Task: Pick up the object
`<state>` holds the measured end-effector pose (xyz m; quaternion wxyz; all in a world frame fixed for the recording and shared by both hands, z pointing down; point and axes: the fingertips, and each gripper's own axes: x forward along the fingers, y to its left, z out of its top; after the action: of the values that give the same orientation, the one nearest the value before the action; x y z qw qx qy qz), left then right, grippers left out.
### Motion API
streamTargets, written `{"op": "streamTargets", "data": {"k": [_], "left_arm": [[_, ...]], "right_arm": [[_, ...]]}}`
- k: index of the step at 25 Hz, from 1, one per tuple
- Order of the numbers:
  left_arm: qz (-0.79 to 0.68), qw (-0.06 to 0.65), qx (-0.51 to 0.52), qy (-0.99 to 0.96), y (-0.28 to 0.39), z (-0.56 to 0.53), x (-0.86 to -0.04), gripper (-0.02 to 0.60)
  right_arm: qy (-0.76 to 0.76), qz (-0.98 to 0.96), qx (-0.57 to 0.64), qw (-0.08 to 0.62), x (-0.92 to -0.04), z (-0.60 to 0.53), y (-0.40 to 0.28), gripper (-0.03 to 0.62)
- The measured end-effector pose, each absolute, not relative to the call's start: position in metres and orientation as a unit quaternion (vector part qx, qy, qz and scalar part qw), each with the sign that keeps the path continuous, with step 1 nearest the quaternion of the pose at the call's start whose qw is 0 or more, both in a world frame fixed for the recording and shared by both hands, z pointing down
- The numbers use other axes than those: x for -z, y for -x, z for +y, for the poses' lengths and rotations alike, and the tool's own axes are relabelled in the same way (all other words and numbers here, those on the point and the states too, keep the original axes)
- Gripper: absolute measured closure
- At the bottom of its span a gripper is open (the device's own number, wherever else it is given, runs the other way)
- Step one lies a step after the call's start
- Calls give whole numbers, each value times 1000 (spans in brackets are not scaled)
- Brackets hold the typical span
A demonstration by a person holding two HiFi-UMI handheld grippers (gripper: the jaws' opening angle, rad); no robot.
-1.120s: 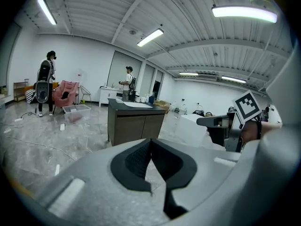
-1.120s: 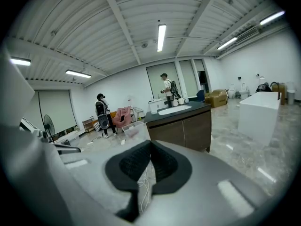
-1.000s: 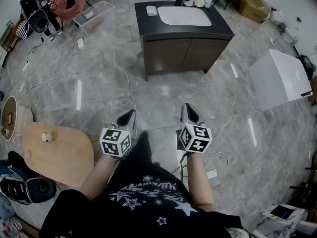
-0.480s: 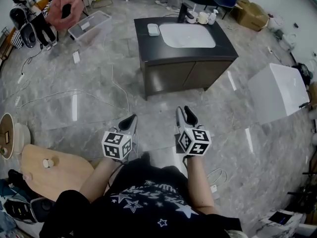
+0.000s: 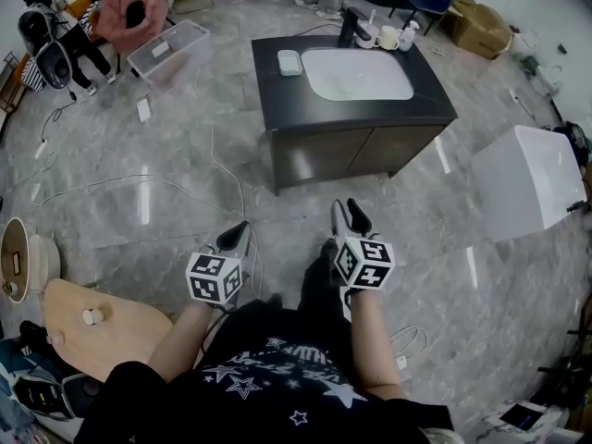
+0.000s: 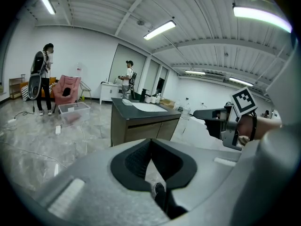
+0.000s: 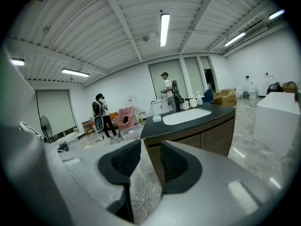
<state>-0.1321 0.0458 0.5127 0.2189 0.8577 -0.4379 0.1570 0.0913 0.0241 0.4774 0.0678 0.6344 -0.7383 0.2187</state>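
Right claw (image 5: 349,213) is opening, nothing between its jaws; left claw (image 5: 238,233) clenched, empty; approach step, tabletop (image 5: 277,95) well apart; next likely means moving closer.

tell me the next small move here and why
Probably walk forward to the sink cabinet. Both grippers hang over floor short of it: the right gripper is opening its jaws on nothing, the left gripper is shut and empty, and the cups sit beyond reach.
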Motion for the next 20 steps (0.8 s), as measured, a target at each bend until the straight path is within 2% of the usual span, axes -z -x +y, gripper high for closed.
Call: {"op": "streamTargets", "data": {"k": [13, 20], "left_arm": [[-522, 204, -169, -810, 70, -108, -511, 572], [-571, 190, -151, -784, 33, -187, -495, 572]], "right_arm": [[-575, -784, -226, 61, -492, -179, -165, 457], [-522, -819, -225, 70, -489, -280, -182, 457]]}}
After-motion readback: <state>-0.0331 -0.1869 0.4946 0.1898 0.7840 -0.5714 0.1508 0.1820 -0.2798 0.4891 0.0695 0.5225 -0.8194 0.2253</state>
